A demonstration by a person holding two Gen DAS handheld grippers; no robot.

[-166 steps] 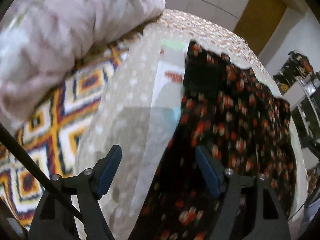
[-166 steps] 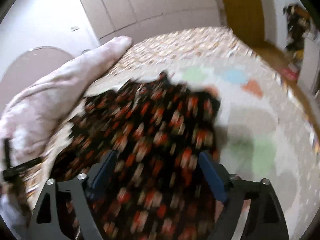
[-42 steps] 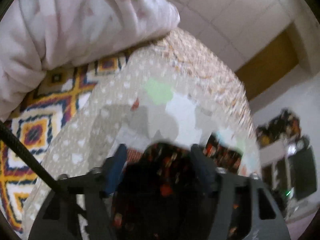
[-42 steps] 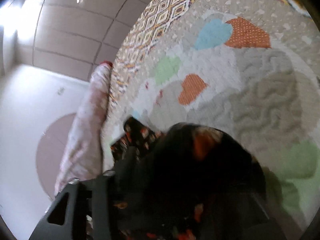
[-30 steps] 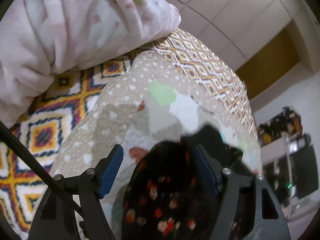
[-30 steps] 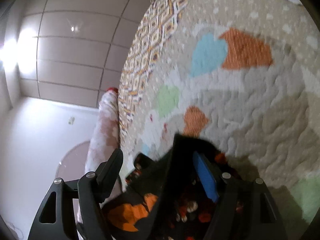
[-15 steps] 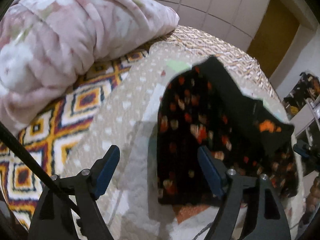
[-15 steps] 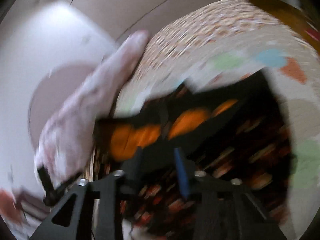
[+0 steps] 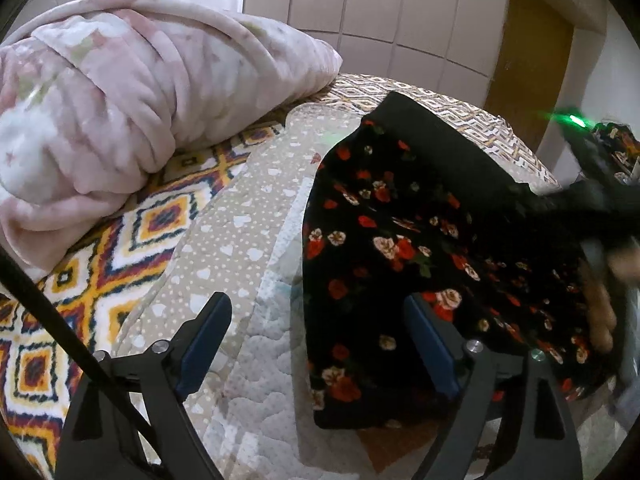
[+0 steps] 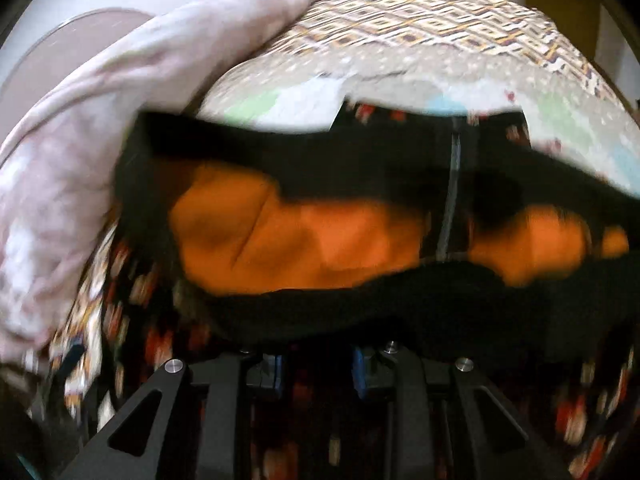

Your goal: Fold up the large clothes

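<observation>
**2 grippers, 1 garment: only the right one has cloth in its grip**

1 black floral garment [image 9: 400, 248] is spread on the bed [image 9: 240, 240], over a beige quilted cover with white hearts. Its long axis is seen to run from the near edge, close to the left gripper [image 9: 316, 344], away toward the far corner by the patterned bedspread [image 9: 120, 248]. A plain black band is carried along its far right edge.

The left gripper is held above the bed with its fingers [image 9: 204, 336] spread wide, and they are opening further; no cloth is caught between them. The garment's near left edge lies between the 2 fingers and below them, with the right finger over the printed cloth and the left finger over bare quilt. The pink blanket [image 9: 120, 112] is rolled up well apart on the left.

The right gripper [image 10: 316, 364] is seen with its fingers drawn narrow, and black fabric [image 10: 360, 312] is bunched directly over them, so a grip on the garment's edge is judged. The lifted fold is held up across that view, blurred, with an orange inner surface [image 10: 304, 240] exposed. In the left view this raised portion is met at the right edge, where the picture is too smeared for detail.

The right hand is judged nearer to the part being folded; the left gripper is nearer to the flat near edge. The coming move is judged to depend on carrying the lifted fold across the long axis.

No containers are in view.
</observation>
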